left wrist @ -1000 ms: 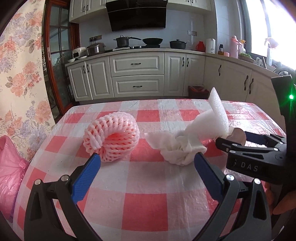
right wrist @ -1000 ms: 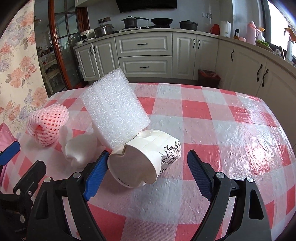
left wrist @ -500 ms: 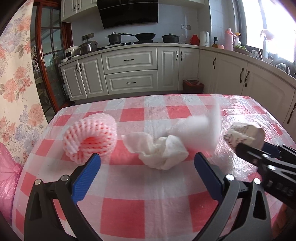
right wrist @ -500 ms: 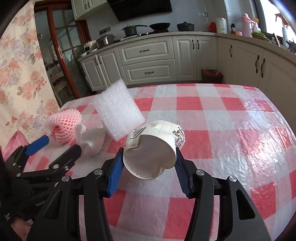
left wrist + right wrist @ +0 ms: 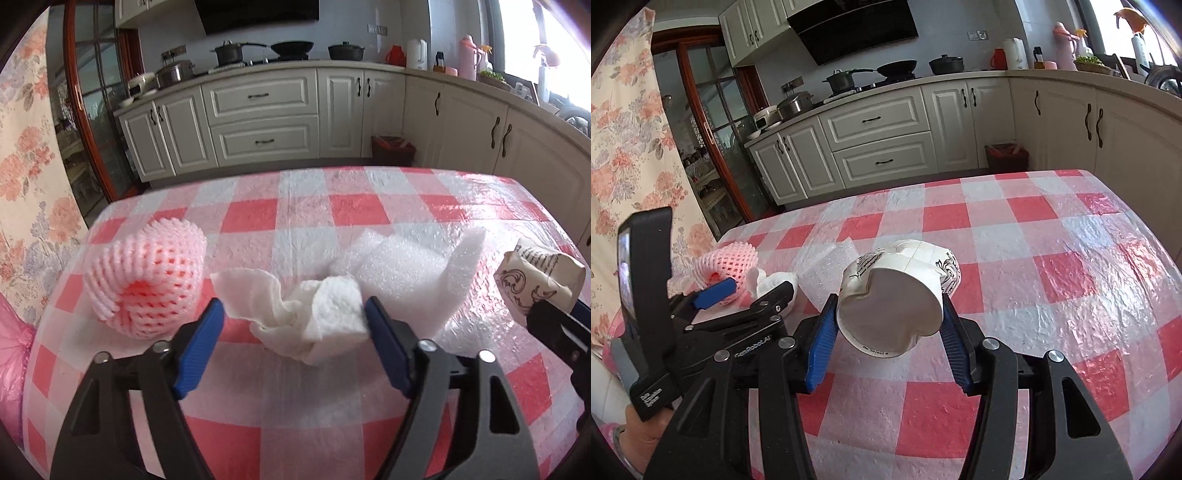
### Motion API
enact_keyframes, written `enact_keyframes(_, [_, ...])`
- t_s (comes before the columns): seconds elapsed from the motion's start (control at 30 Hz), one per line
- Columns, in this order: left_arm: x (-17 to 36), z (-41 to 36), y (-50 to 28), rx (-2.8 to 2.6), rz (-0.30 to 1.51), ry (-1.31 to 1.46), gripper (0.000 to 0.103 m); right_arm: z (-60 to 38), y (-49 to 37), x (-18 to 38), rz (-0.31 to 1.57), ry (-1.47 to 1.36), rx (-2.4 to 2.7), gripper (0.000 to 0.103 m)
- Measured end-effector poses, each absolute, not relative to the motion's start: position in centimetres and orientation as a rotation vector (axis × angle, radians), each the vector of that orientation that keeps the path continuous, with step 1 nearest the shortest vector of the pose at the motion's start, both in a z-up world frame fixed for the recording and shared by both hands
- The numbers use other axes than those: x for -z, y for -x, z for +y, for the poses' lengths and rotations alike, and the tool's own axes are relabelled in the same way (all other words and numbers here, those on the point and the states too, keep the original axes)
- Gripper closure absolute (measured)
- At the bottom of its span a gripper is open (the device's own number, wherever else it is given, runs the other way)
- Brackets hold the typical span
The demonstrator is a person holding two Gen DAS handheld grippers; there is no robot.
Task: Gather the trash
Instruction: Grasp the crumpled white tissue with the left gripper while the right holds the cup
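My right claw (image 5: pixel 886 325) pinches the crushed paper cup (image 5: pixel 897 295) while my left claw (image 5: pixel 295 332) is closing around the crumpled tissue (image 5: pixel 306 317), needing a firm squeeze next

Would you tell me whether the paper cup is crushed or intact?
Crushed: the paper cup shows a dented, buckled base and creased walls between the right gripper pads.
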State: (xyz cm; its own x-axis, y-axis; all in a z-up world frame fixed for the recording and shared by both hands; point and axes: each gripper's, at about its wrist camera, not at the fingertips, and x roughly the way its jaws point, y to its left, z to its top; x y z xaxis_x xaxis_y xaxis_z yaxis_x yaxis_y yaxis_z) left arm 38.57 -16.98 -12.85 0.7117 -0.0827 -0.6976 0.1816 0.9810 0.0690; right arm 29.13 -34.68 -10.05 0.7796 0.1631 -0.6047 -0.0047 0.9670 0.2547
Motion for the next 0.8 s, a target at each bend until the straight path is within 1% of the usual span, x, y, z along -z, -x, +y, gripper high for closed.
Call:
enact_keyframes(0.03, [12.9,-17.0,-38.7,0.155,0.774,-0.133,0.044,-34.6,-29.2,10.1,0.673,-0.245,-0.091,0.052])
enact_keyframes(0.07, [13.0,-17.1,-38.8,0.160,0.778,-0.132,0.057,-34.5,-29.2,10.2,0.675,-0.247,-0.092,0.052])
enact_keyframes(0.1, [13.0,-17.0,-38.8,0.161,0.778,-0.129,0.063,-34.5,-29.2,10.3,0.678,-0.251,-0.093,0.052])
enact_keyframes(0.13, [12.9,-16.9,-38.7,0.161,0.771,-0.124,0.065,-34.5,-29.3,10.3,0.679,-0.252,-0.093,0.052])
enact_keyframes(0.2, [12.9,-16.7,-38.4,0.168,0.761,-0.115,0.076,-34.6,-29.3,10.3,0.680,-0.251,-0.093,0.052])
enact_keyframes(0.23, [12.9,-16.6,-38.2,0.170,0.757,-0.111,0.078,-34.5,-29.3,10.3,0.680,-0.251,-0.094,0.052])
enact_keyframes(0.3, [12.7,-16.3,-37.6,0.182,0.747,-0.103,0.091,-34.2,-29.1,10.2,0.675,-0.243,-0.095,0.052])
enact_keyframes(0.47, [12.3,-15.0,-35.7,0.194,0.735,-0.073,0.094,-33.5,-28.5,9.7,0.666,-0.224,-0.104,0.052])
enact_keyframes(0.8, [11.5,-12.3,-29.8,0.205,0.698,-0.059,0.094,-31.8,-25.4,9.9,0.670,-0.205,-0.121,0.052])
